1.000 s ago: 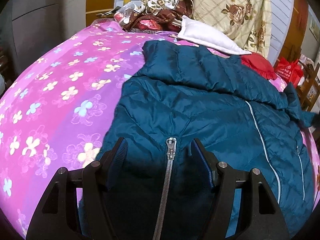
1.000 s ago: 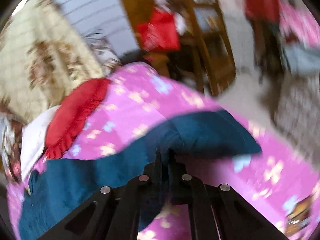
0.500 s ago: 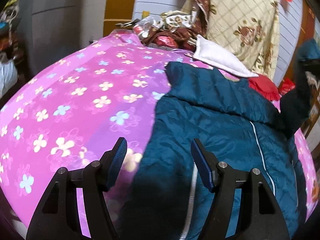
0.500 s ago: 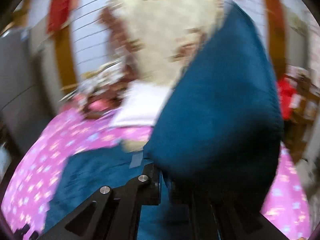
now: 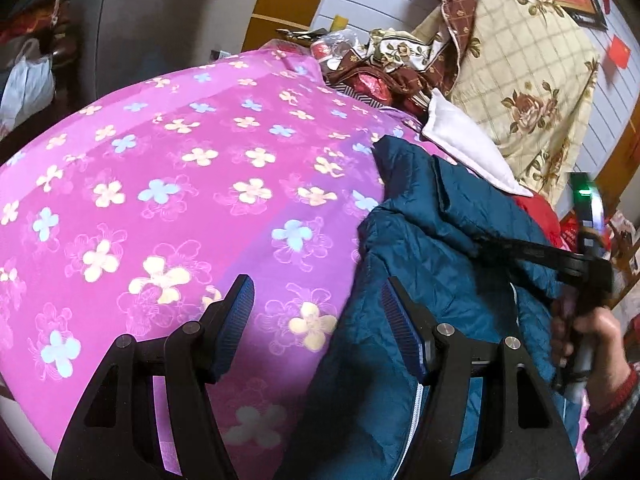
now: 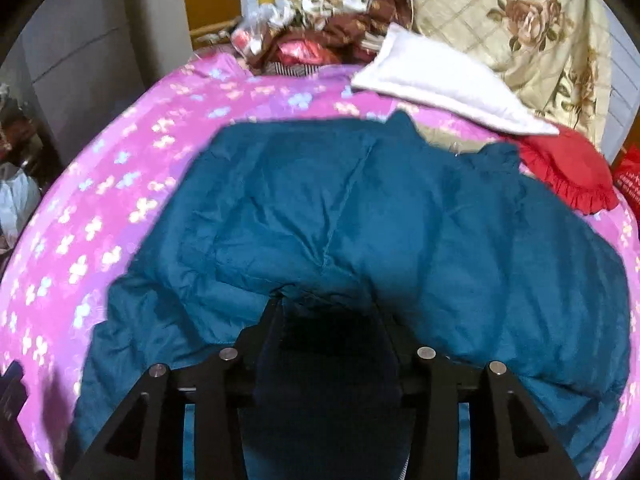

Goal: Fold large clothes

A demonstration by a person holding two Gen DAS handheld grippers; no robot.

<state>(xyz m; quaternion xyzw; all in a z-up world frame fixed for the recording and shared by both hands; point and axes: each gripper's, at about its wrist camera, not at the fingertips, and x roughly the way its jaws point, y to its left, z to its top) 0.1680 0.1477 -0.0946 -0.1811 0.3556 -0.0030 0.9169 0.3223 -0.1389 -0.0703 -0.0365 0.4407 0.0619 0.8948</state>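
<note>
Left gripper (image 5: 318, 322) spread wide, holding nothing, hovering over pink floral bedsheet (image 5: 168, 200) at left edge of jacket. Teal quilted jacket (image 6: 360, 208) lies on bed, sleeve folded across its body (zipper (image 5: 416, 408) visible near left gripper). Right gripper (image 6: 330, 312) parted, dark jacket fabric lying between its fingers, not pinched. Beyond jacket: white pillow (image 6: 440, 80), red ruffled cushion (image 6: 572, 172), rose-print quilt (image 6: 520, 20) at headboard.
</note>
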